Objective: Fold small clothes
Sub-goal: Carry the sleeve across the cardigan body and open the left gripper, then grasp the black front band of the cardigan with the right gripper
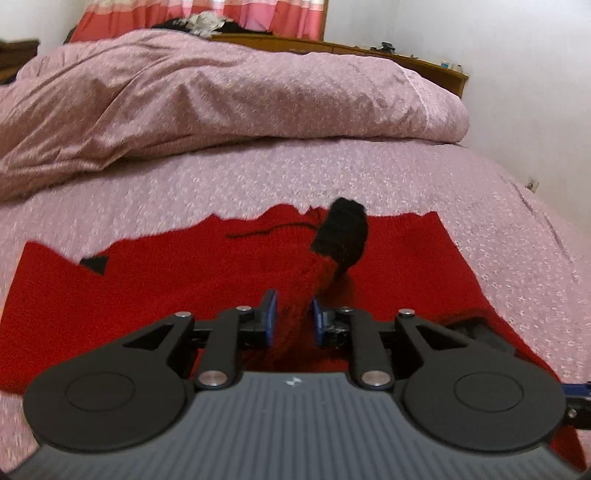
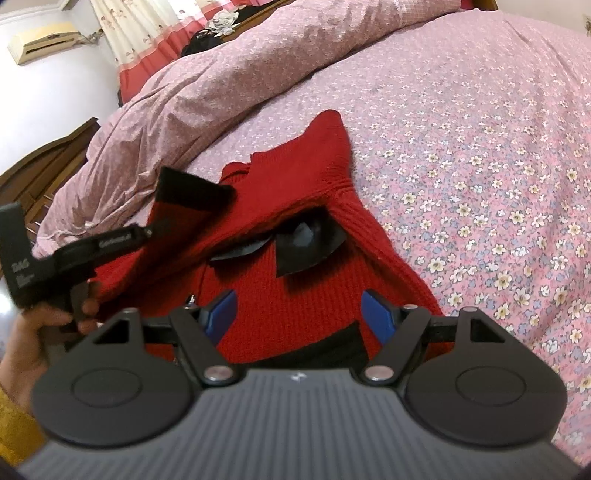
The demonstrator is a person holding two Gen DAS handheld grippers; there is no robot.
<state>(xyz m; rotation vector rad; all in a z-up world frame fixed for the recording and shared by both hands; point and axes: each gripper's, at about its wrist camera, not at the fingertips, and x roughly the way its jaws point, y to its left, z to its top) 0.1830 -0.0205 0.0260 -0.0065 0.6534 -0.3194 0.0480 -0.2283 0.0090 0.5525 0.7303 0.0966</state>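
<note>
A small red knit sweater [image 1: 184, 280] with black cuffs lies spread on the bed. My left gripper [image 1: 292, 317] is shut on its red sleeve [image 1: 321, 277], lifting it so the black cuff [image 1: 341, 232] stands up above the body. In the right wrist view the sweater [image 2: 295, 295] lies below my right gripper [image 2: 299, 314], which is open and empty just above the cloth. The left gripper [image 2: 147, 232] shows there at the left, held by a hand, with the lifted sleeve and black cuff [image 2: 192, 192]. A black collar patch [image 2: 306, 243] shows mid-sweater.
The bed has a pink flowered sheet [image 2: 480, 184]. A bunched pink duvet [image 1: 221, 92] lies across the far side. A wooden headboard shelf [image 1: 369, 48] with small items, red curtains [image 1: 258, 14] and a wooden cabinet [image 2: 48, 158] stand beyond.
</note>
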